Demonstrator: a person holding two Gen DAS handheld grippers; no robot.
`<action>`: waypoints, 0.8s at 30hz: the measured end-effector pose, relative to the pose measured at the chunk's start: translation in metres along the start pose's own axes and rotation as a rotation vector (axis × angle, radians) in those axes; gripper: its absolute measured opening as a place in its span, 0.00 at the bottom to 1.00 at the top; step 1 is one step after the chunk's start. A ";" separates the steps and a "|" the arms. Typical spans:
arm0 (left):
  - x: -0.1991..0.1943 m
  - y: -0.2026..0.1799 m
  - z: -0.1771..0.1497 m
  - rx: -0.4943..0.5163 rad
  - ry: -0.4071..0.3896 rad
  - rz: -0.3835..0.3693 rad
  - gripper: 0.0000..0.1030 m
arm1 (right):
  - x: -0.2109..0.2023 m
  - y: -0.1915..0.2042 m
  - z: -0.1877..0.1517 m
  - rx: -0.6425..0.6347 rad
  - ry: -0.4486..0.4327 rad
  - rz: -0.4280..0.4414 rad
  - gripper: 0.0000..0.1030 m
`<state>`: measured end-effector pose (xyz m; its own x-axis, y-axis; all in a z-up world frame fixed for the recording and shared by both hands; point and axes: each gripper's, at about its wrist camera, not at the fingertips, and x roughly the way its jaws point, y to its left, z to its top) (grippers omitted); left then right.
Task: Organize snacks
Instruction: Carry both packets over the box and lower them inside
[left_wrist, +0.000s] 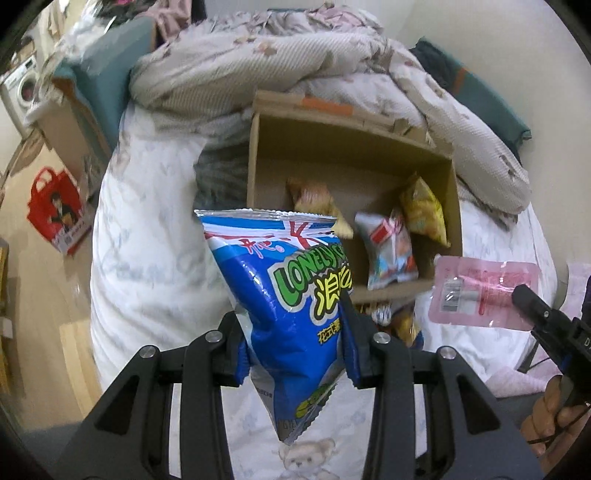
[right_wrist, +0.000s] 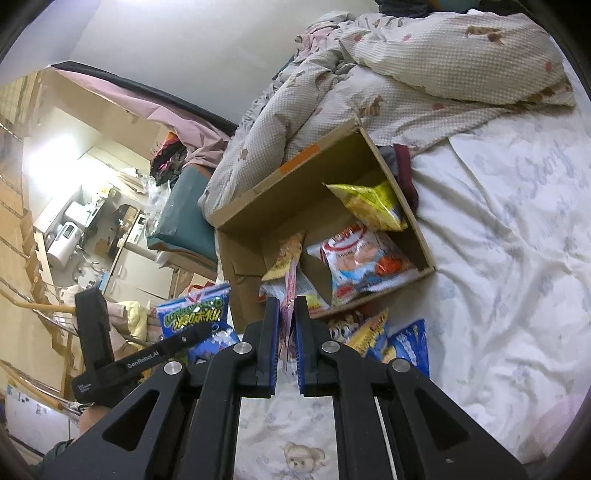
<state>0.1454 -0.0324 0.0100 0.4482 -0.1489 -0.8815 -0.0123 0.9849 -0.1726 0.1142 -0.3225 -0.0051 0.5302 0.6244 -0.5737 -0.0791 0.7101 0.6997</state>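
Note:
My left gripper is shut on a blue "Lonely" chip bag, held up above the bed in front of an open cardboard box. Inside the box lie a tan bag, a white-and-red bag and a yellow bag. My right gripper is shut on a thin pink packet, seen edge-on here and flat in the left wrist view as the pink packet. It hangs just before the box's near wall. The blue bag shows at the left.
A few more snack bags lie on the white sheet against the box's near side. A rumpled quilt is piled behind the box. A red bag stands on the floor left of the bed.

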 end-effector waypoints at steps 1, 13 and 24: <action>-0.002 -0.001 0.005 0.011 -0.010 0.003 0.34 | 0.005 0.003 0.006 -0.005 0.002 -0.003 0.08; 0.034 -0.016 0.056 0.067 -0.059 -0.009 0.34 | 0.066 0.015 0.046 -0.044 0.054 -0.001 0.08; 0.072 -0.017 0.052 0.113 -0.064 -0.022 0.34 | 0.122 -0.014 0.028 0.001 0.184 -0.034 0.08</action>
<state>0.2241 -0.0555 -0.0279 0.5035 -0.1685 -0.8474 0.0975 0.9856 -0.1380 0.2037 -0.2651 -0.0726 0.3690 0.6490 -0.6653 -0.0629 0.7316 0.6788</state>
